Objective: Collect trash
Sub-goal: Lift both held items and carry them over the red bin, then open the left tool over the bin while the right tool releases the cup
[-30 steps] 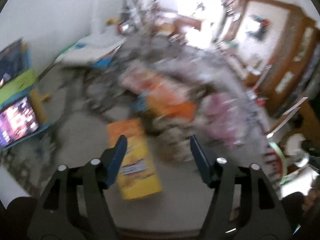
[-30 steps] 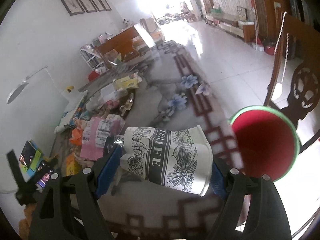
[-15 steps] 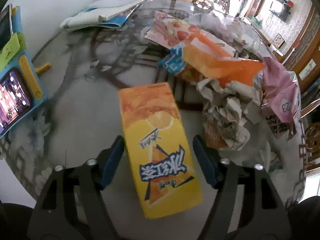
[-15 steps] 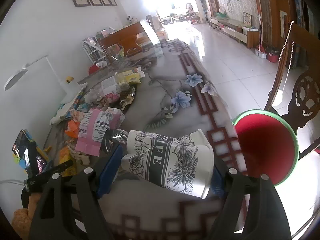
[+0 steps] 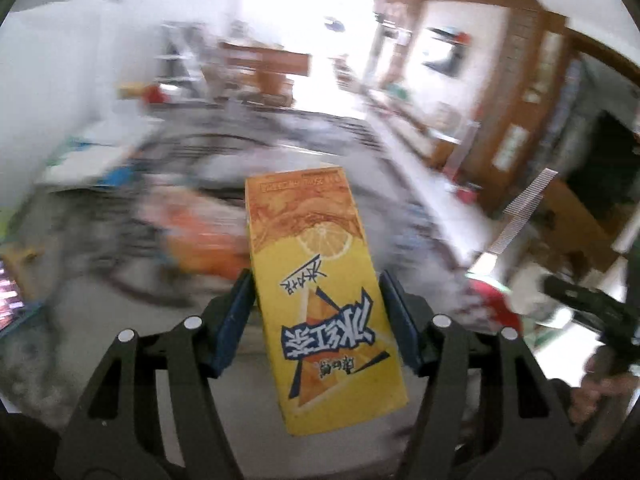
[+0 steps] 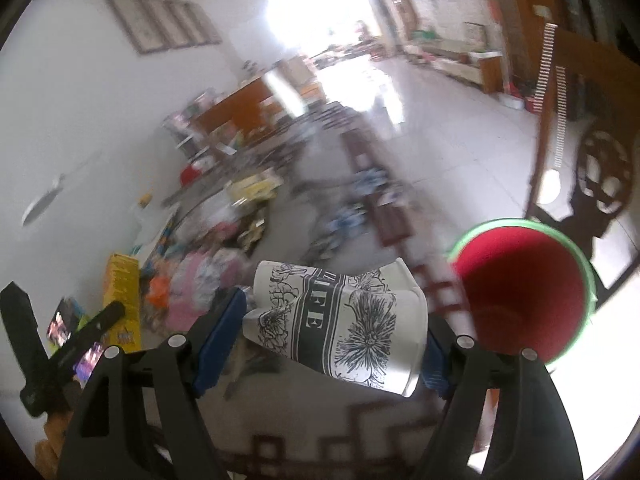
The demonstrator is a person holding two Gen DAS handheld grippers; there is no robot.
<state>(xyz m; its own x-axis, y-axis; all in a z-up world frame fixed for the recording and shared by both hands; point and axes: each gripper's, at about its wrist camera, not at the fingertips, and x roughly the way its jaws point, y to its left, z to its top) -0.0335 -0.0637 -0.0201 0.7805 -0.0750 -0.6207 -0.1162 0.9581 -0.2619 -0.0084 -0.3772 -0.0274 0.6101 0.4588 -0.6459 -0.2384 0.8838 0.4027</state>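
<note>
Two grippers, each clamped on a piece of trash above a cluttered glass table.

The left gripper (image 5: 316,300) grasps a tall yellow-and-orange cardboard drink carton (image 5: 316,296) printed with a lemon slice and blue characters; both blue pads press its long sides, and the carton sticks forward, clear of the blurred litter on the patterned glass table (image 5: 48,344). To the right, the right gripper (image 6: 334,332) is clenched on a crushed white paper cup with black flower prints (image 6: 340,320), lying sideways between its jaws with the rim toward the right. Further right, beyond the table edge, stands a round red bin with a green rim (image 6: 524,292), close beside the cup.
</note>
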